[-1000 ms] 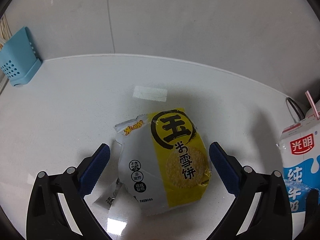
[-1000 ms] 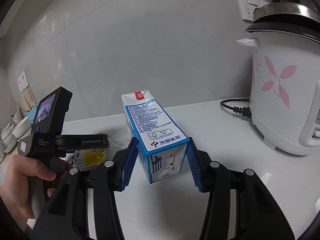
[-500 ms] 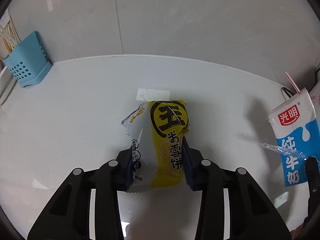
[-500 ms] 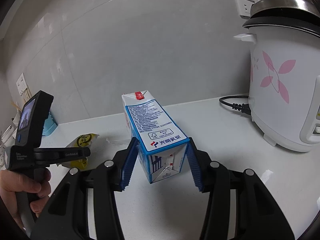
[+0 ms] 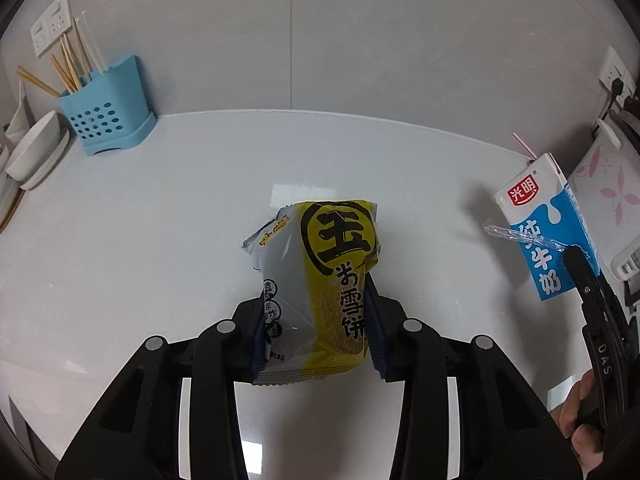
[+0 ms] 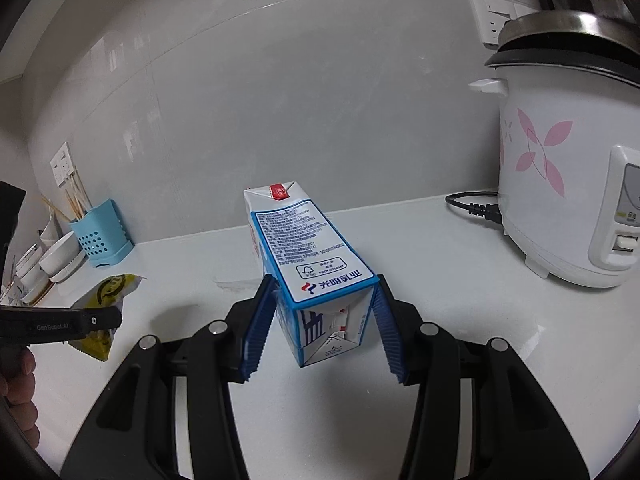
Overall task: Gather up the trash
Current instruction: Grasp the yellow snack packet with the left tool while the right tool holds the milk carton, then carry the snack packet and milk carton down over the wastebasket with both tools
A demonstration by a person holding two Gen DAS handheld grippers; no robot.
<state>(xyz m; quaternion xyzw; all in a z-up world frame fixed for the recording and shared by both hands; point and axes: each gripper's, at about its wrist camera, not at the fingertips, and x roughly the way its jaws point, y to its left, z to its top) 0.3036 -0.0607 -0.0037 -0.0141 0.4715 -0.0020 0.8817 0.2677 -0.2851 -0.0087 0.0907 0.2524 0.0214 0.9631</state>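
Now, far left of your left wrist view: white bowls (image 5: 34, 148) at the frame edge, then a blue holder (image 5: 105, 114) with chopsticks (image 5: 70, 66) against the wall, upper left. Centre frame, your left gripper (image 5: 316, 334) is clenched on the yellow-and-grey snack wrapper (image 5: 320, 280); both blue pads press its lower sides, and it stands up between them, clear of the white counter (image 5: 140, 240). Right edge of that frame: the milk carton (image 5: 540, 224), tilted, a straw (image 5: 524, 147) poking from its top corner. In your right wrist view, lower left, the wrapper shows again behind the left gripper's black body, your hand (image 6: 18, 376) on the grip at the frame edge. Centre, your right gripper (image 6: 322, 322) grasps the milk carton by its base end, pads on both sides, top end leaning away toward the wall. Right side: a black power cord (image 6: 472, 208) on the counter, then a white rice cooker (image 6: 560, 184) with pink flower print.
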